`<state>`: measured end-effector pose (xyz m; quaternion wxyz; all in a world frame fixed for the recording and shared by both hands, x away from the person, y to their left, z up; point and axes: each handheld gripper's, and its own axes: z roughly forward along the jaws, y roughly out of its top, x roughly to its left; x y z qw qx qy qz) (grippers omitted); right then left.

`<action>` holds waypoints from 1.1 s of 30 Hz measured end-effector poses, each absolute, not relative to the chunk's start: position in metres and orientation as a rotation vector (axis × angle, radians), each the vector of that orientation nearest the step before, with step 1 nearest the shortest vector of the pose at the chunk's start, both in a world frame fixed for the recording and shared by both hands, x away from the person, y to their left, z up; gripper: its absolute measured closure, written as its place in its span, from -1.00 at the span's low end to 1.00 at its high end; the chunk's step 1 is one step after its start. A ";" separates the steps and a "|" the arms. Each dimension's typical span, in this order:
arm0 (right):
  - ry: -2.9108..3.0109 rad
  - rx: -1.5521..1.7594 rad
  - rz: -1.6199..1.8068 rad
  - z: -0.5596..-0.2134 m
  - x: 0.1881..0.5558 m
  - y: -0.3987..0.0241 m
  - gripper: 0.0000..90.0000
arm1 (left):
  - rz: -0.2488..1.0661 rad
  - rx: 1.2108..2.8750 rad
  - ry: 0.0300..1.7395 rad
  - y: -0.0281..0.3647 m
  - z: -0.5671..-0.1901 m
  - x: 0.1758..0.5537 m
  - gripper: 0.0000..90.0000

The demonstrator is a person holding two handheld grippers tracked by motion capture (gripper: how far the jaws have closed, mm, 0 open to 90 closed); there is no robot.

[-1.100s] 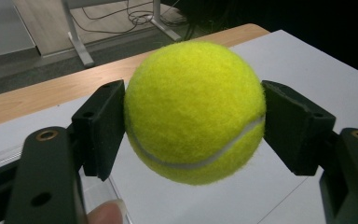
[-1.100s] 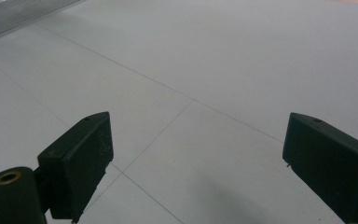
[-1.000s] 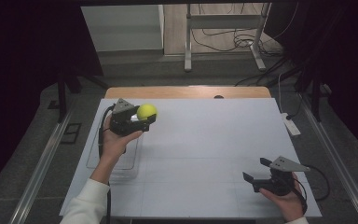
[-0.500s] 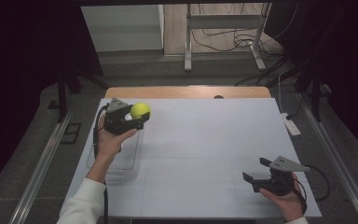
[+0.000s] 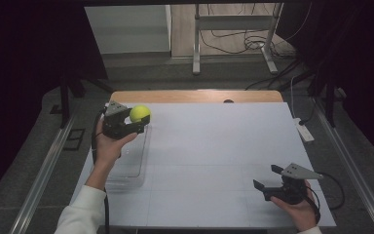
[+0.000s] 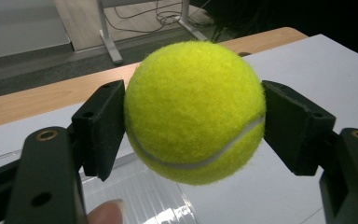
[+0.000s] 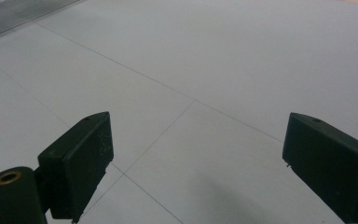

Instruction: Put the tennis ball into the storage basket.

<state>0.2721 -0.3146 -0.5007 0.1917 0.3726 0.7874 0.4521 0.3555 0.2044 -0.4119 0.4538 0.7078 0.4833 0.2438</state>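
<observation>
A yellow tennis ball [image 5: 140, 113] [image 6: 195, 111] is clamped between the two black jaws of my left gripper [image 5: 137, 120] [image 6: 193, 126], which is shut on it and held in the air above the far end of a clear plastic tray [image 5: 132, 168] at the table's left side. A fingertip [image 6: 106, 213] shows at the bottom of the left gripper view. My right gripper [image 5: 269, 176] [image 7: 196, 161] rests low near the table's front right corner, jaws wide open with nothing between them, over the bare white surface.
The white table top [image 5: 214, 146] has a wooden strip [image 5: 195, 96] along its far edge. A white power strip [image 5: 304, 130] lies at the right edge. Metal stand legs [image 5: 233, 44] and cables sit on the floor beyond.
My left gripper has shifted slightly left and toward the far side with the ball still in it. The right gripper has stayed put.
</observation>
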 end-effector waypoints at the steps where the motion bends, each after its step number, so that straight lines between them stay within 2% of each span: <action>1: 2.211 1.046 1.269 -0.501 0.272 -0.315 -0.80 | 0.603 1.747 1.197 0.206 -0.411 0.356 -0.39; 33: 2.212 1.049 1.267 -0.501 0.273 -0.314 -0.80 | 0.650 1.746 1.293 0.230 -0.417 0.373 -0.39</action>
